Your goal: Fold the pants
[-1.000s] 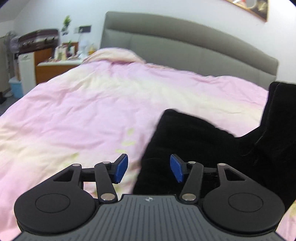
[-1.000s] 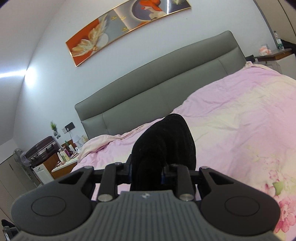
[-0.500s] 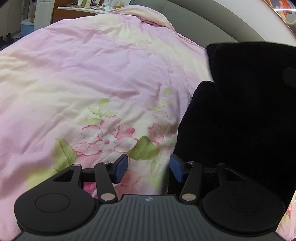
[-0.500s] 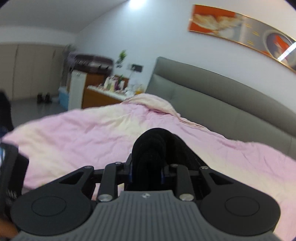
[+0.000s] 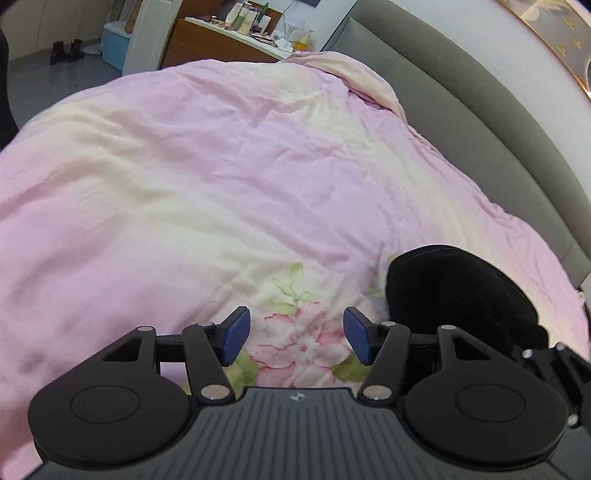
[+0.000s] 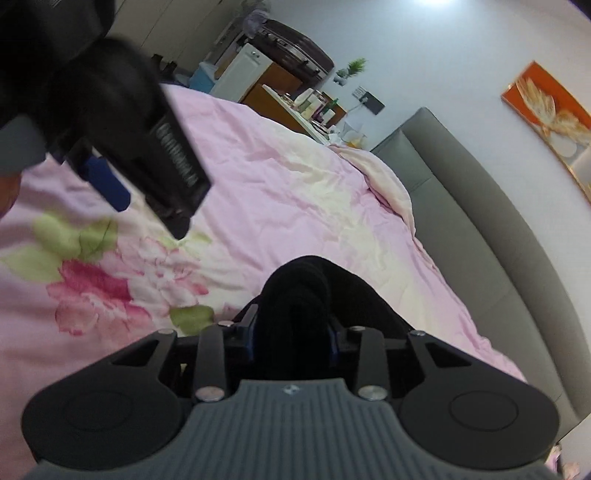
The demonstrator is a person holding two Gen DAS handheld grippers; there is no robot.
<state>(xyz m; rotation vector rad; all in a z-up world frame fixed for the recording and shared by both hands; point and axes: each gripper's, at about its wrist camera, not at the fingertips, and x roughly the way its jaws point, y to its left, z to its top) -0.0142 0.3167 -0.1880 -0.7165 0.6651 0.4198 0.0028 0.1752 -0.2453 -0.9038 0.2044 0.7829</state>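
Note:
The black pants [image 6: 314, 291] are bunched between my right gripper's [image 6: 291, 338] blue pads, and the gripper is shut on them above the bed. In the left wrist view the same black pants [image 5: 454, 291] hang at the lower right, beside the right gripper's body. My left gripper [image 5: 295, 336] is open and empty, its blue pads [image 5: 234, 336] spread over a pink flower print on the quilt. In the right wrist view the left gripper [image 6: 140, 147] shows blurred at the upper left.
A pink and cream floral quilt [image 5: 221, 166] covers the bed. A grey padded headboard [image 5: 498, 122] runs along the right. A wooden dresser with bottles [image 5: 236, 33] and a blue bin [image 5: 116, 40] stand beyond the far bed edge.
The right gripper swung with the pants still in its grip, tilting toward the headboard. The left gripper moved left off the pants, which now show only at its lower right.

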